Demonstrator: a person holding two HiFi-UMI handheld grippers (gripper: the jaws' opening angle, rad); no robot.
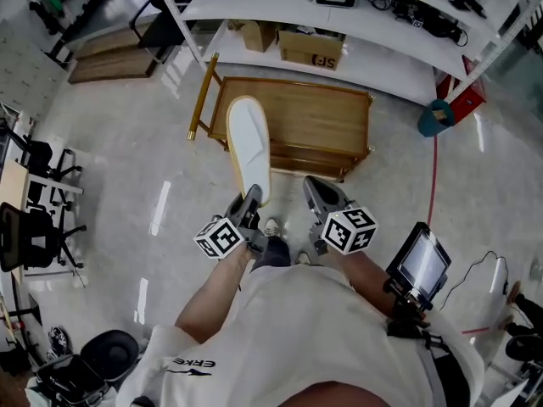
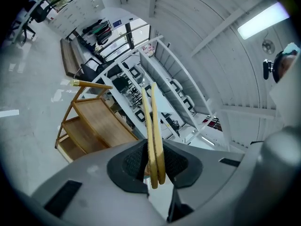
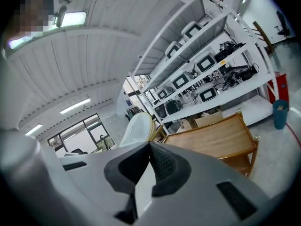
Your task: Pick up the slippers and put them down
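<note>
L gripper (image 1: 253,197) (image 2: 155,167) is shut tight on the slippers (image 1: 249,147) (image 2: 154,131). Both slippers are pressed flat together btwn its pads and stick straight out in front of it, up in the air. R gripper (image 1: 323,195) (image 3: 150,160) is just beside it, jaws together w/ nothing in them. The wood rack (image 1: 316,119) sits in front of both grippers, lower down.

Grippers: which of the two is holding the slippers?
The left gripper: the slippers stand clamped between its fingers, while the right gripper holds nothing.
</note>
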